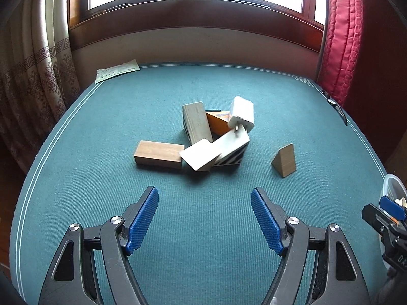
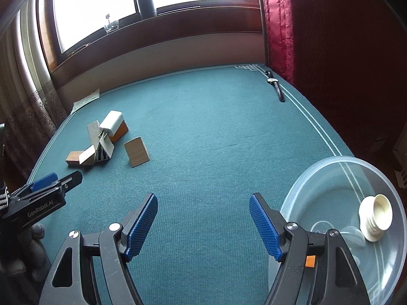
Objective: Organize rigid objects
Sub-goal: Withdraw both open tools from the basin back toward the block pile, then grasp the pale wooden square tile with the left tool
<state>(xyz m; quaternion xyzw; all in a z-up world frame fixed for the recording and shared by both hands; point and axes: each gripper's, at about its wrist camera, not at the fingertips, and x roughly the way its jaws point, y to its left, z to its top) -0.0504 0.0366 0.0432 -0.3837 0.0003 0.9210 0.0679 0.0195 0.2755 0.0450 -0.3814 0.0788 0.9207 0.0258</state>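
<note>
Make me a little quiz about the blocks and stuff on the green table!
1. True or false: the white charger lies flat on the table, apart from the pile.
2. What sits in the clear bowl? A) a white cap B) a watch C) a wooden block
3. Which block stands alone, away from the pile?

Key:
1. False; it rests on top of the pile.
2. A, the white cap.
3. The wooden wedge.
</note>
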